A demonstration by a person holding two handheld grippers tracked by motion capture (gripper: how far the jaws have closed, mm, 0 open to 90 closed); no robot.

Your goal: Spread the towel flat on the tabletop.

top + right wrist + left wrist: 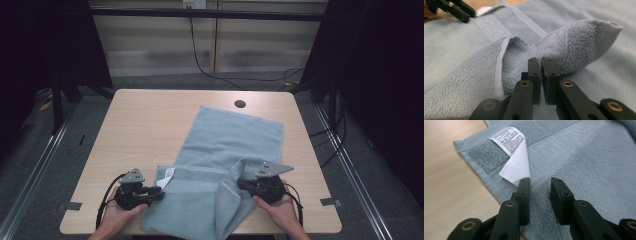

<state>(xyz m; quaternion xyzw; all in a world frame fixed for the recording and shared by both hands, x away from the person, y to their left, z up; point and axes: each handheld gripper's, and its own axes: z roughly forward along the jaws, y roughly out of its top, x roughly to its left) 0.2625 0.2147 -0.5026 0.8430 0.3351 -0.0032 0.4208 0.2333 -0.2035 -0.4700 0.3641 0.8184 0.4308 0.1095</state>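
- Towel (230,145), blue-grey, is lying on the table (145,125), running from near the far right part toward the near edge; its near end is bunching and hanging slightly over that edge.
- Near right corner (584,42) of the towel is lifting off the cloth below and folding inward toward the middle, forming a raised hump.
- Right claw (541,67) is pinching that corner: jaws are sitting almost together with only the thin towel edge between them.
- White label (514,157) is curling up from the towel's near left corner, printed side partly showing.
- Left claw (540,190) is resting low over the towel just beside the label; its jaws are standing narrowly apart, with flat cloth under the gap and nothing gripped. One jaw tip is overlapping the label's lower point; contact cannot be told.
- In the high view the left claw (150,194) is sitting at the towel's left edge, the right claw (247,184) further in over the cloth.
- Dark round hole (240,104) is showing in the table just beyond the towel's far end.
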